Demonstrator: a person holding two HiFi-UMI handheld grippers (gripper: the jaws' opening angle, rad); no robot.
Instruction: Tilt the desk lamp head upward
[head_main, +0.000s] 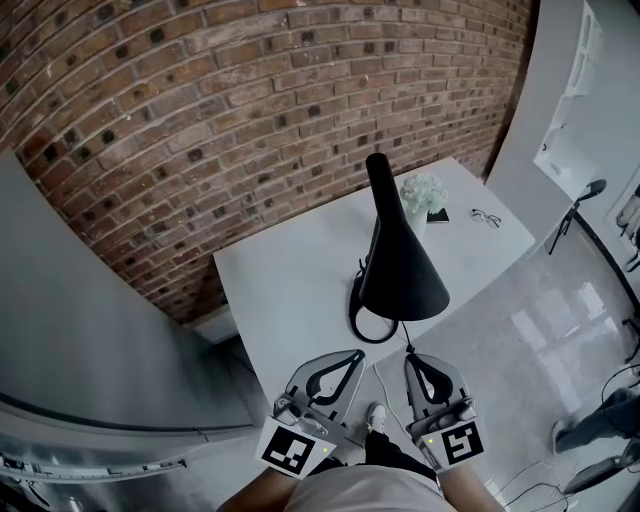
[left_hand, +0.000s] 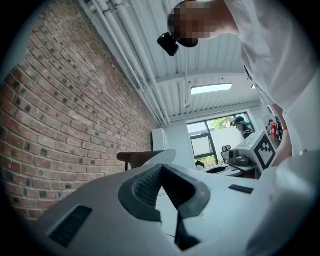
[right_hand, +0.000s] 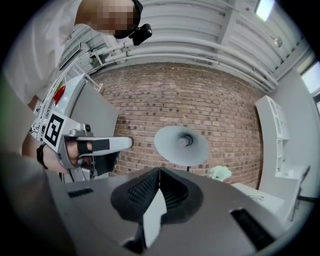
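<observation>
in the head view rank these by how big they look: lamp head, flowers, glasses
1. lamp head, largest by far, though it is also nearest the camera
2. flowers
3. glasses, smallest, just a thin outline

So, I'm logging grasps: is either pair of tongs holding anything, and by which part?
Nothing is held: left tongs and right tongs are shut, empty, clear of the black conical lamp head.
</observation>
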